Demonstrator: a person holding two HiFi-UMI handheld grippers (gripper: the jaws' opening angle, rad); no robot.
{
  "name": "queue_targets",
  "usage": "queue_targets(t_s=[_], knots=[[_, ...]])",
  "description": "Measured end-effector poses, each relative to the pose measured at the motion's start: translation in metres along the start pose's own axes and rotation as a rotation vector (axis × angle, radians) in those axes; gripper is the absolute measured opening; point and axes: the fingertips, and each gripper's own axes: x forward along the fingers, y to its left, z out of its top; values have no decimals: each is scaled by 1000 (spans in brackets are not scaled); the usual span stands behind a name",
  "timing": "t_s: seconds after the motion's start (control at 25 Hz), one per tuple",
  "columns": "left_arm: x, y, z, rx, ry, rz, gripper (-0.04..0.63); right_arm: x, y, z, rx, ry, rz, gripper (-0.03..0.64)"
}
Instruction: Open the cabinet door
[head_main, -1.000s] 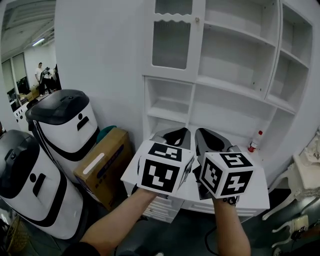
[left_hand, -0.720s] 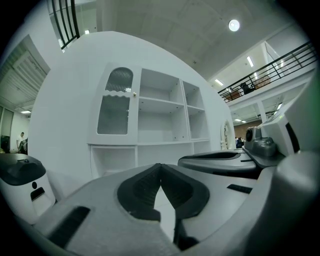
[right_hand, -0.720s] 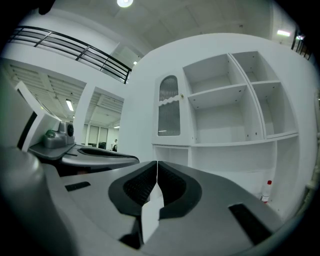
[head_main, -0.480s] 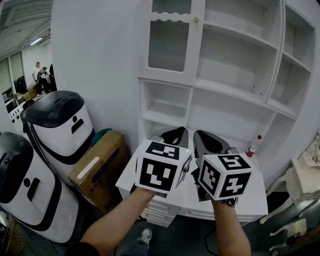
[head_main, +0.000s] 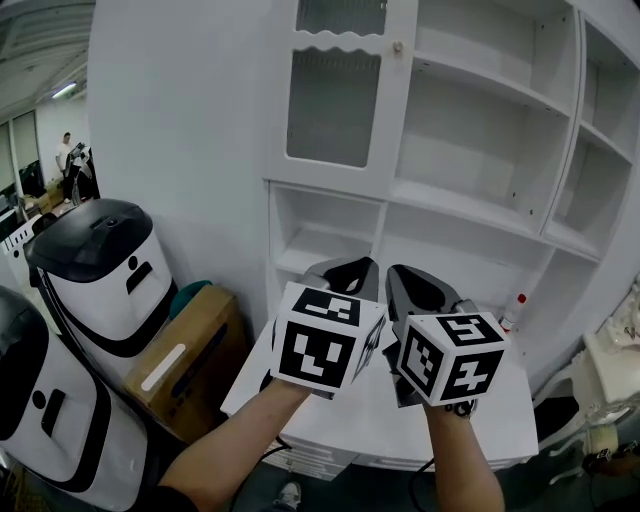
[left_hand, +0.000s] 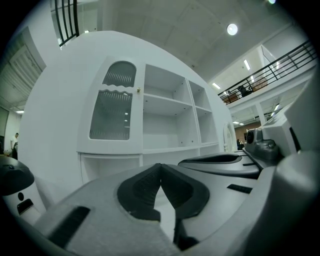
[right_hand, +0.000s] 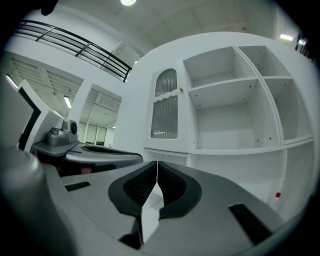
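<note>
The way over the counter (head_main: 375, 425) to the cabinet door (head_main: 333, 105) is clear; bins (head_main: 100, 270) block the left.

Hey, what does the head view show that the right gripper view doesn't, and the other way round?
Only the head view: the brown cardboard box, a white-and-black rounded machine beside it, and the person's forearms. Only the right gripper view: the jaws of the right gripper meeting with nothing between them, a round ceiling lamp and a black balcony railing. Both: the white cabinet's closed ribbed-glass door with its small knob, and the open white shelves.
</note>
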Motion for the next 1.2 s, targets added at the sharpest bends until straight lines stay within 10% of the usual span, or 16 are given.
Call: queue_targets(t_s=[1.2], knots=[[115, 120, 134, 349, -298, -167, 14, 170, -42, 91, -38, -104, -21, 21]])
